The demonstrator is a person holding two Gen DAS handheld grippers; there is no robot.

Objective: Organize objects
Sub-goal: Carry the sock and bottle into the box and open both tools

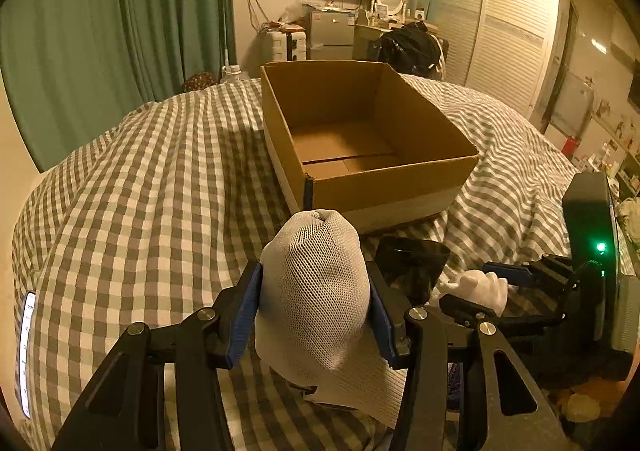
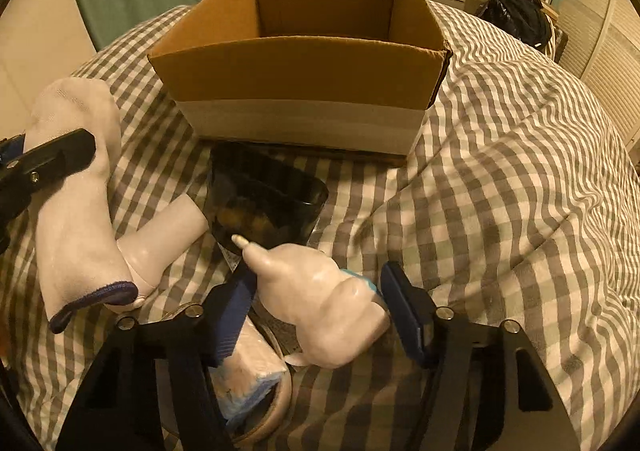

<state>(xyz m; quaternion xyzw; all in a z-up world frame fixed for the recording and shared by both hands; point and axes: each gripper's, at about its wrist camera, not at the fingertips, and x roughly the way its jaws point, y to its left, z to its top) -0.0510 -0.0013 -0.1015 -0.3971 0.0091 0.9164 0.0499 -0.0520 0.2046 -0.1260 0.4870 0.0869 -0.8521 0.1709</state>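
Blue-padded left gripper [image 1: 316, 311] clamps a white mesh sock [image 1: 316, 283], toe up, in front of the cardboard box [image 1: 400, 179].

Only the left wrist view looks into the box: plain brown walls, flat floor with a seam, pale band around its base, nothing visible inside. Only the right wrist view shows the sock's dark-trimmed cuff, a smooth pale tube [image 2: 168, 235] beside it, a dark glossy bowl [image 2: 268, 203] just before the box, and a roll of tape [image 2: 276, 403] beneath a pale packet [image 2: 248, 379]. The right gripper [image 2: 320, 315] straddles a smooth, lumpy white figure [image 2: 320, 299]; its left pad touches, the right pad stands slightly apart, jaws not clamped. Everything lies on a soft, rumpled checked bedcover [image 2: 500, 171].
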